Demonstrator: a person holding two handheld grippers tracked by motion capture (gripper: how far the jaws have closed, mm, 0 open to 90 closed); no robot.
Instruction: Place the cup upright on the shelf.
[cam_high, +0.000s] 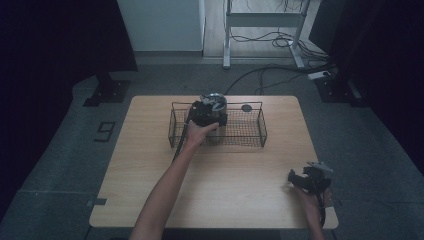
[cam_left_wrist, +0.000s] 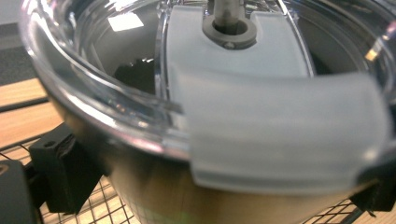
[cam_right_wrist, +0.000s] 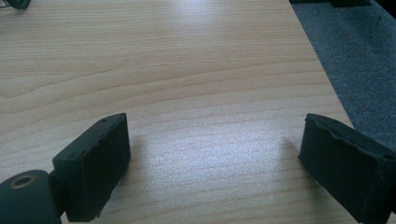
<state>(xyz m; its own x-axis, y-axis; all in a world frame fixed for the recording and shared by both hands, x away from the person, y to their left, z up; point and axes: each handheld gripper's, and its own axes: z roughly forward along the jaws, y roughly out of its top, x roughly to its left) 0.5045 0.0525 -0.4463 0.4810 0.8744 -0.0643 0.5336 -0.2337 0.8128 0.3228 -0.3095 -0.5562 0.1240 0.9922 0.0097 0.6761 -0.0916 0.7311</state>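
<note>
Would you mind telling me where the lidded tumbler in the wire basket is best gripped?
Grip the tumbler across its round metal body just under the clear lid, from the near side, as the left gripper does. Probably safest: the lid's rim flares and looks slippery, and the basket walls block a lower approach.

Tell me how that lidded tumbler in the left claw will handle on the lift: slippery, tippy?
The tumbler looks smooth and shiny, so it may slip between the left claw jaws. The clear lid and its slider look like rigid plastic. Being round, it would probably roll if dropped into the wire basket.
</note>
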